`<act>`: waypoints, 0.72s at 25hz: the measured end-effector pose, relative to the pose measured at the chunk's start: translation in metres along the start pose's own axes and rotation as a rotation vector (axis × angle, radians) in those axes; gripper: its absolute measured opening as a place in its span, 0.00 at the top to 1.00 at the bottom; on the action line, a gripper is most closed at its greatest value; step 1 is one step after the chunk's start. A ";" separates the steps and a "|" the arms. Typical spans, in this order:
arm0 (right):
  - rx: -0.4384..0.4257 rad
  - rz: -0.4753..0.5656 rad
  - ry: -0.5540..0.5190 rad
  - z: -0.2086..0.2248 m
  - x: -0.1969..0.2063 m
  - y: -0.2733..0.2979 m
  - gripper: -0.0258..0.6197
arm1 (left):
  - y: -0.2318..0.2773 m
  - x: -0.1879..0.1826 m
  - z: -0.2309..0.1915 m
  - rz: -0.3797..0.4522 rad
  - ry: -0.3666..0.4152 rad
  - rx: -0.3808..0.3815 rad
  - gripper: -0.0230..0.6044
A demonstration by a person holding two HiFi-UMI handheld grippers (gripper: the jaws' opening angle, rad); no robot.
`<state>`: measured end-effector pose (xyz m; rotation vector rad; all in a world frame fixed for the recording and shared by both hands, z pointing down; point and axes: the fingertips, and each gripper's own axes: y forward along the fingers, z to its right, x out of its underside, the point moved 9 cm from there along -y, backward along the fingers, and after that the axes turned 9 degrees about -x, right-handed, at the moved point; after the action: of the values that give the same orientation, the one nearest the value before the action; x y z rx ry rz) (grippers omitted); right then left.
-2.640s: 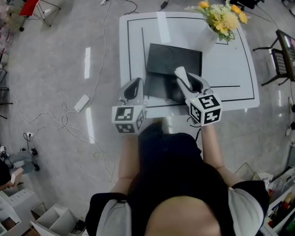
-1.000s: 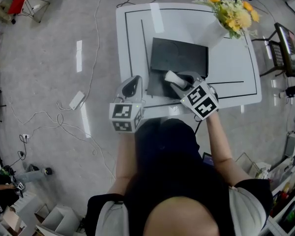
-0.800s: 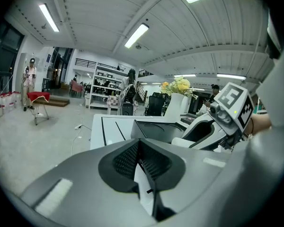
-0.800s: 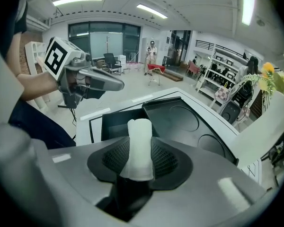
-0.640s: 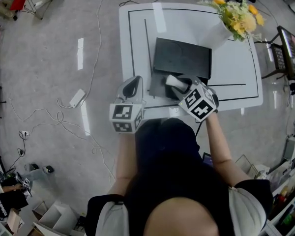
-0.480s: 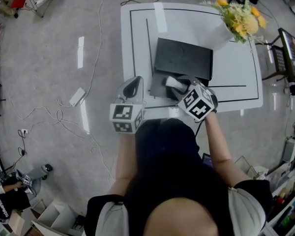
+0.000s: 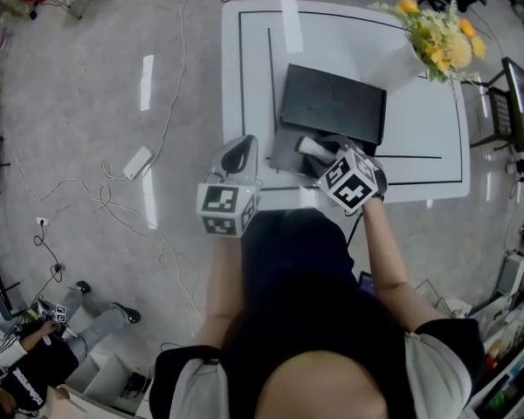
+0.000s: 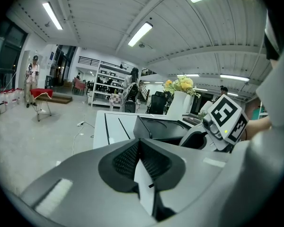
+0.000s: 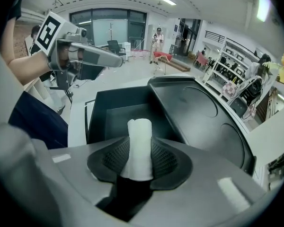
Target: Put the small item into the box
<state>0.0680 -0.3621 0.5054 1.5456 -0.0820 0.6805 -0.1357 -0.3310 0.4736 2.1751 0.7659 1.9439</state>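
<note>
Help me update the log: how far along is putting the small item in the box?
Done: the black rectangular box stands open, its lid tipped back, and the white cylindrical roll is picked up. In hand: the right gripper clamps that roll, aimed into the open box. Left: lower it in and release.

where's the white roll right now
Right gripper view: the white roll sits clamped in the jaws of the right gripper, over the open black box; in the head view, that's right of the left gripper.

No legible text or labels
</note>
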 end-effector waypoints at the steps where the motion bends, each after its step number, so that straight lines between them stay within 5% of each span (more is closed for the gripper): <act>1: 0.001 0.000 0.002 0.001 0.000 0.001 0.75 | 0.000 0.001 0.000 -0.002 0.000 0.000 0.95; 18: 0.003 -0.024 0.013 0.002 0.000 0.007 0.73 | 0.001 0.005 0.003 -0.025 -0.002 0.019 0.95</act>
<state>0.0652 -0.3650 0.5117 1.5429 -0.0525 0.6726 -0.1318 -0.3289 0.4784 2.1674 0.8099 1.9303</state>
